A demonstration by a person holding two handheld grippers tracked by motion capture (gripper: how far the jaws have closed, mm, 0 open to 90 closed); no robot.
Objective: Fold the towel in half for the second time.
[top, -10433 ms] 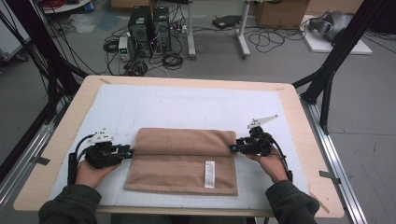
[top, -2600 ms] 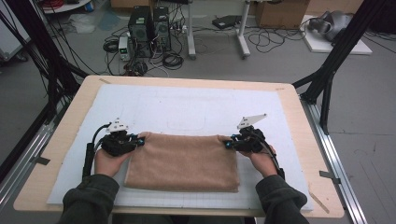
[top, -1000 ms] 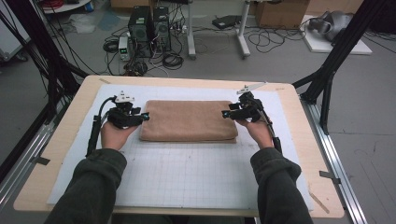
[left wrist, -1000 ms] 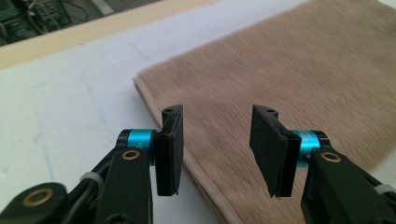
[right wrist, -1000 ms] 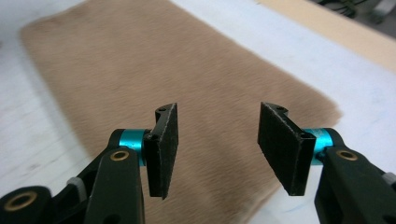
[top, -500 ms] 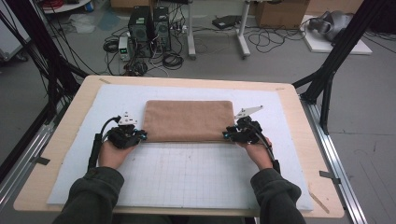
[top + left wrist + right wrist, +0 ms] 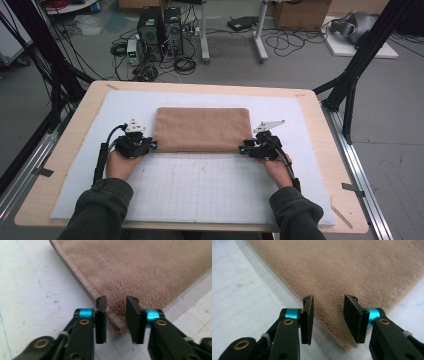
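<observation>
1. Folded brown towel (image 7: 202, 129) lies flat on the white mat (image 7: 210, 185), far half of the table (image 7: 320, 125).
2. Left gripper (image 7: 116, 305) has just been opening; jaws straddle the near-left corner hem, not pinching.
3. Right gripper (image 7: 328, 305), also just opening, is released over the near-right corner.
4. Towel looks soft, light, limp (layers may slide apart), not fragile.
5. Best grip: both near corners, pinching all layers at the hem.

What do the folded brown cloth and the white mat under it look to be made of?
Brown cloth: seemingly terry towelling, matte, with a short looped pile and a stitched hem at its edge. White mat: probably felt or foam, matte and slightly fuzzy, printed with a faint grid.
</observation>
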